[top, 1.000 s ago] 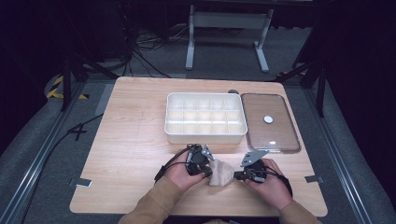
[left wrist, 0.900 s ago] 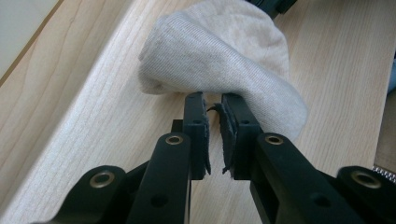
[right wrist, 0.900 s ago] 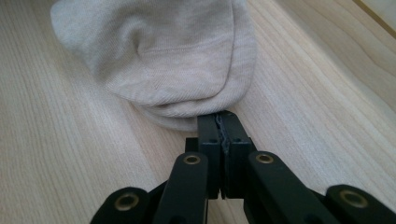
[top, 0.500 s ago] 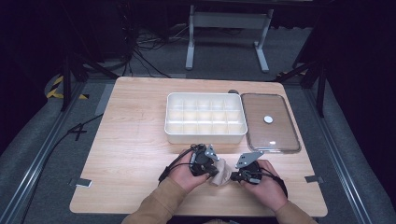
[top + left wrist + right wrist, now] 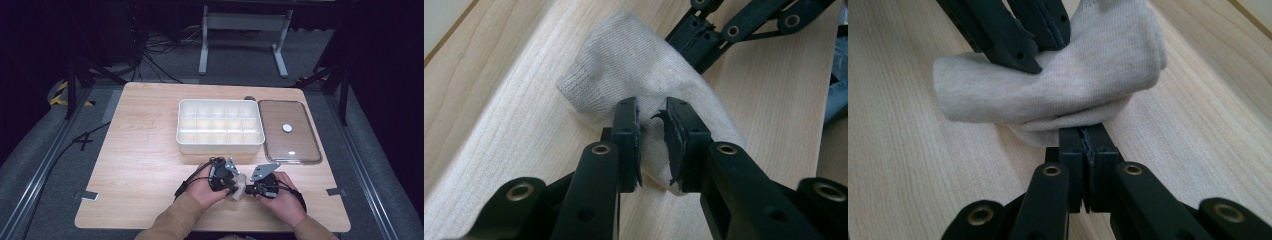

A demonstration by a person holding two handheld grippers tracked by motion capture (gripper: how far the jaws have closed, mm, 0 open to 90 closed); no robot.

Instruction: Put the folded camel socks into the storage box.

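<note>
A pale grey knitted sock [image 5: 239, 188] lies folded over on the wooden table [image 5: 140, 165] near its front edge, between my two grippers. My left gripper [image 5: 231, 185] comes in from the left over the sock [image 5: 634, 65]. Its jaws [image 5: 650, 107] have just been opening and now stand a little apart, with fabric in the gap but not pinched. My right gripper [image 5: 248, 190] meets the sock from the right. In the right gripper view its jaws [image 5: 1083, 134] are pressed together on the sock's [image 5: 1073, 85] lower folded edge, and the left gripper's fingers [image 5: 1018, 35] rest on top.
A white compartment box [image 5: 220, 148] stands behind the hands at mid-table. Right of it lies a clear lid [image 5: 300, 145] with a white knob [image 5: 287, 128]. The table's left half is bare wood; its front edge is just below the hands.
Both hands have drawn closer together and the sock has gone from spread out to bunched and folded. The left gripper's jaws have parted a little on top of it.
</note>
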